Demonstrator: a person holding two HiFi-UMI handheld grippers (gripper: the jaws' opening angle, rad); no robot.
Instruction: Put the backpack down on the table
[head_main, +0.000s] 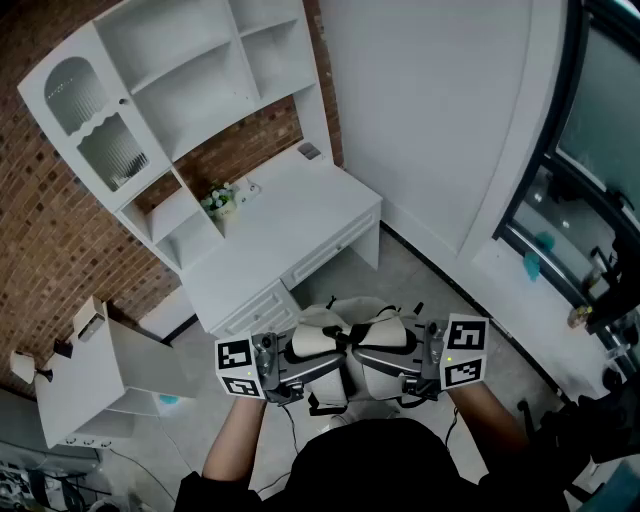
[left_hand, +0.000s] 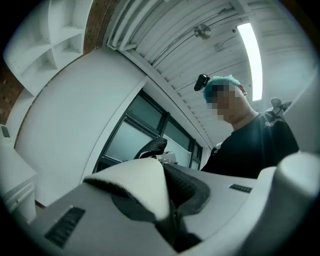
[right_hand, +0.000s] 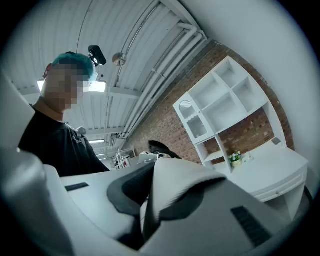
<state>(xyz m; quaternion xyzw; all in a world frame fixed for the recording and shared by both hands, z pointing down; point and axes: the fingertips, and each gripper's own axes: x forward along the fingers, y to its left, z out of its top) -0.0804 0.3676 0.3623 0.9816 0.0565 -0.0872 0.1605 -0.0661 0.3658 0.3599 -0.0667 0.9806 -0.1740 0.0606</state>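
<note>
A white and black backpack (head_main: 347, 338) hangs in the air in front of me, above the floor and short of the white desk (head_main: 290, 235). My left gripper (head_main: 300, 364) is shut on one shoulder strap (left_hand: 145, 186), white padding with black mesh underneath, which runs out from between the jaws of the left gripper (left_hand: 170, 222). My right gripper (head_main: 397, 364) is shut on the other strap (right_hand: 176, 186), which is pinched between the jaws of the right gripper (right_hand: 142, 222). Both grippers point inward toward each other. The bag's lower part is hidden behind my arms.
A white hutch with open shelves (head_main: 190, 70) stands on the desk against a brick wall. A small flower pot (head_main: 220, 198) and a grey item (head_main: 309, 151) sit at the desk's back. A low white unit (head_main: 85, 385) stands to the left, a window (head_main: 590, 150) to the right.
</note>
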